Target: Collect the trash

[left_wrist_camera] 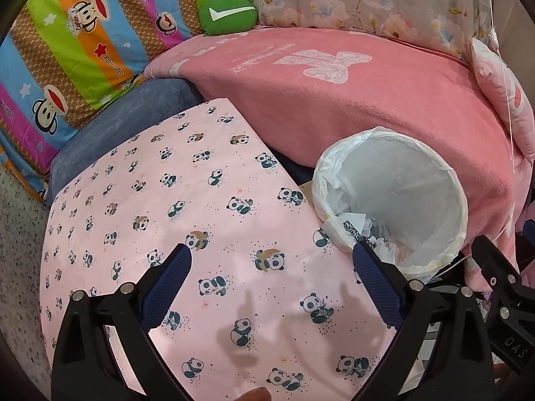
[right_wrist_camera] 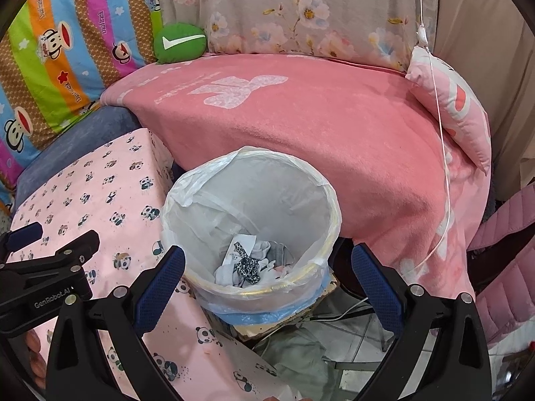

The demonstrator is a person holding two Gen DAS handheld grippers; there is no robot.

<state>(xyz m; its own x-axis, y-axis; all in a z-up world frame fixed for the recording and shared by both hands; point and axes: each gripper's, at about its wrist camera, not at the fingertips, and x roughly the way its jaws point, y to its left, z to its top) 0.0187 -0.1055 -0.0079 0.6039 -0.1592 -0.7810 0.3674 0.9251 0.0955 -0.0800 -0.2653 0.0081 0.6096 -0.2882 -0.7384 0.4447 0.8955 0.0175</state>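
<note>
Far to my left leans a striped cartoon-monkey quilt [left_wrist_camera: 77,56], bright with orange, green, blue and pink bands. Just beside it sits a small green cushion [left_wrist_camera: 227,15] with a white tick mark. Below them a blue-grey cushion [left_wrist_camera: 127,113] edges out from under a pink panda-print cloth [left_wrist_camera: 187,207] that covers a flat surface.

My left gripper [left_wrist_camera: 272,264] hovers over that cloth with its blue-padded fingers [left_wrist_camera: 167,287] spread wide and nothing between them. Their shadows fall on the pandas below.

Moving right, a round trash bin [right_wrist_camera: 250,230] lined with a thin white plastic bag [right_wrist_camera: 187,183] stands just beside the panda cloth, in front of a pink blanket [right_wrist_camera: 301,123]. The bin rests on a pale block. At its bottom lie the collected scraps [right_wrist_camera: 247,264]: crumpled white paper and a piece with a black-and-white leopard pattern.

My right gripper [right_wrist_camera: 267,264] hangs above the bin's near rim, its fingers wide apart and empty, one on each side of the bin as I look down.

Behind the blanket rises a grey floral fabric [right_wrist_camera: 301,10]. Farther right a pink printed pillow [right_wrist_camera: 458,107] leans at the blanket's edge, with a thin white cord [right_wrist_camera: 441,140] trailing down past it. At the far right is a quilted pink garment [right_wrist_camera: 505,244].
</note>
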